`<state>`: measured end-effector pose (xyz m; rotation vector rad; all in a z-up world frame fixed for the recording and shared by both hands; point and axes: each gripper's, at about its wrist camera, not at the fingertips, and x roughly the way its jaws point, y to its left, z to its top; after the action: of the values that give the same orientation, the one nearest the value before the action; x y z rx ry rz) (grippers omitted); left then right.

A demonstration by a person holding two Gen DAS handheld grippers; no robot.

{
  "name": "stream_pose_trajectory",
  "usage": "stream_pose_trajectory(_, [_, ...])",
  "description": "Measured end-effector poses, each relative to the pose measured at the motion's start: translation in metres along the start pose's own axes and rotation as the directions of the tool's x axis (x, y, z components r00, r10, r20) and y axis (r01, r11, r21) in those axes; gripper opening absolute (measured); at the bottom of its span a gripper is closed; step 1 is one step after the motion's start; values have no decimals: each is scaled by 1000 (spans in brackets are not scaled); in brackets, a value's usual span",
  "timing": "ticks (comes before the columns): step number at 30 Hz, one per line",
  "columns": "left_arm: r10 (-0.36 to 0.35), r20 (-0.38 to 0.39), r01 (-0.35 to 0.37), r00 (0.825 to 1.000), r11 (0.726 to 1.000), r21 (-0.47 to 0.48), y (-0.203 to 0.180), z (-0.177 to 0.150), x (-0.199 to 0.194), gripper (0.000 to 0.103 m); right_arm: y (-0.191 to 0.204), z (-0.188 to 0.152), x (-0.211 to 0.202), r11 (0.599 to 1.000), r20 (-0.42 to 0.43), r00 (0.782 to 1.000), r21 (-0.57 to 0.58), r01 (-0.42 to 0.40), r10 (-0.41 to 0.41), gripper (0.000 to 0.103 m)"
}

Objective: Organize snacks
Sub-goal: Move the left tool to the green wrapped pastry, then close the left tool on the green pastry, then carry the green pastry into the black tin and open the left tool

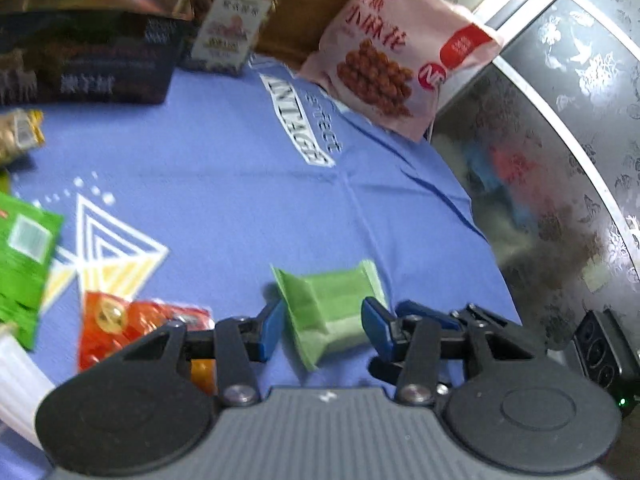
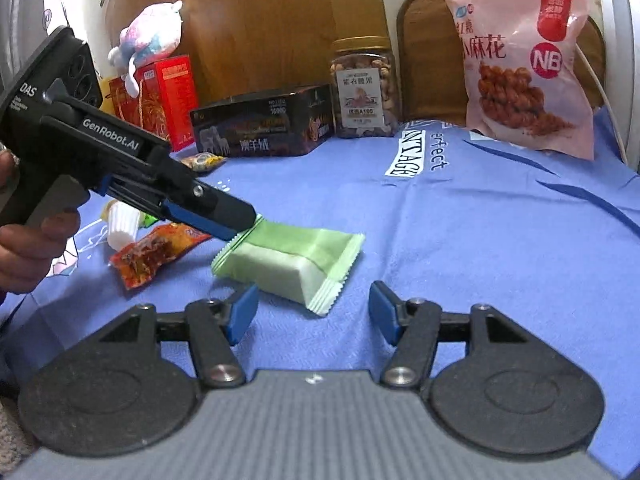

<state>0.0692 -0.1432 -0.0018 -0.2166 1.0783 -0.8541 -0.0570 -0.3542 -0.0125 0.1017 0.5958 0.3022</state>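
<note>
A light green wrapped snack point(image 1: 332, 308) lies on the blue cloth point(image 1: 224, 184). My left gripper point(image 1: 322, 330) is open, its blue fingers on either side of the near end of the snack. In the right wrist view the left gripper point(image 2: 240, 224) reaches in from the left, its tip at the snack's point(image 2: 288, 264) far left corner. My right gripper point(image 2: 312, 312) is open and empty, just in front of the snack. A red-orange snack packet point(image 2: 156, 252) lies to the left; it also shows in the left wrist view point(image 1: 132, 320).
At the back stand a dark box point(image 2: 264, 128), a nut jar point(image 2: 366, 88), a pink bag point(image 2: 524, 60), a red box point(image 2: 168, 96) and a plush toy point(image 2: 148, 40). A white jelly cup point(image 2: 120, 226), a green packet point(image 1: 24, 260) and a nut packet point(image 1: 18, 136) lie left. A patterned dark surface point(image 1: 560, 160) borders the cloth.
</note>
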Motion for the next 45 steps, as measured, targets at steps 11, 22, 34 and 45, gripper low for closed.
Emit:
stream_pose_trajectory(11, [-1, 11, 1, 1000, 1000, -6, 3, -10, 1, 26, 18, -1, 7, 997, 16, 999, -68, 29, -28, 50])
stream_pose_trajectory(22, [58, 162, -53, 985, 998, -36, 26, -16, -58, 24, 55, 22, 25, 992, 48, 997, -113, -49, 55, 38])
stream_pose_trajectory(34, [149, 192, -129, 970, 985, -114, 65, -34, -85, 27, 97, 27, 53, 969, -13, 988, -194, -151, 152, 44])
stream_pose_trajectory(45, [160, 172, -154, 972, 987, -47, 56, -31, -73, 33, 77, 23, 55, 975, -46, 979, -91, -202, 198, 51])
